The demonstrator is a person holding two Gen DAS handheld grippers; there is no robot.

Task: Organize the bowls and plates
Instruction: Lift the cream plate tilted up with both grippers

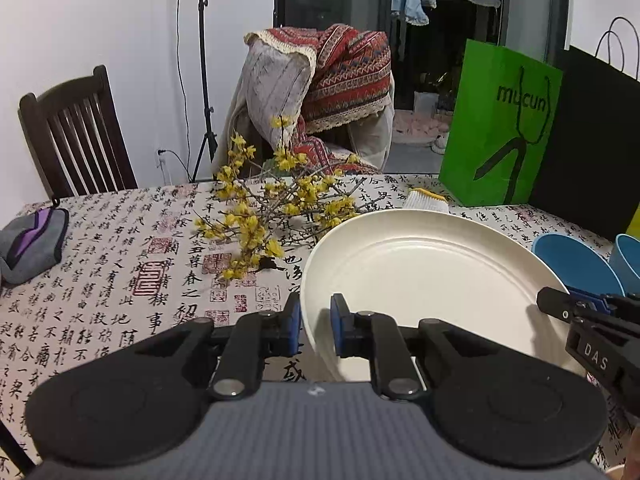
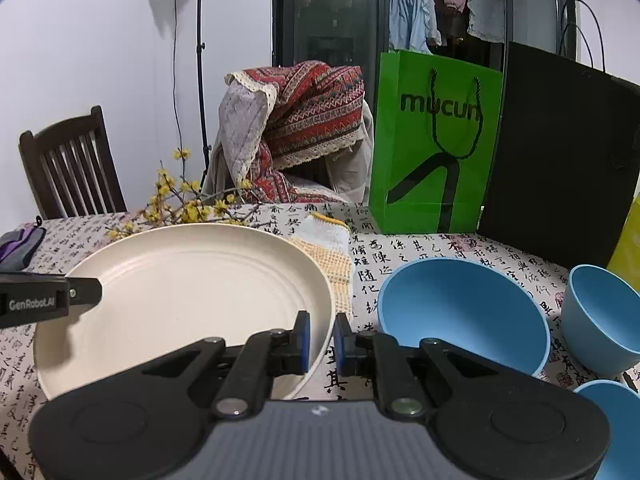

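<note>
A large cream plate is held off the table by both grippers. My left gripper is shut on the plate's left rim, one blue pad inside and one outside. The same plate fills the left of the right wrist view, where my right gripper is shut on its right rim. Each gripper shows at the plate's far side in the other's view. A big blue bowl stands right of the plate, with a smaller blue bowl beyond it and a third blue bowl at the lower right.
The table wears a calligraphy-print cloth. Yellow flowering branches lie behind the plate, a grey and purple pouch at far left, a knitted cloth behind the plate. A green paper bag and a black bag stand at the back right.
</note>
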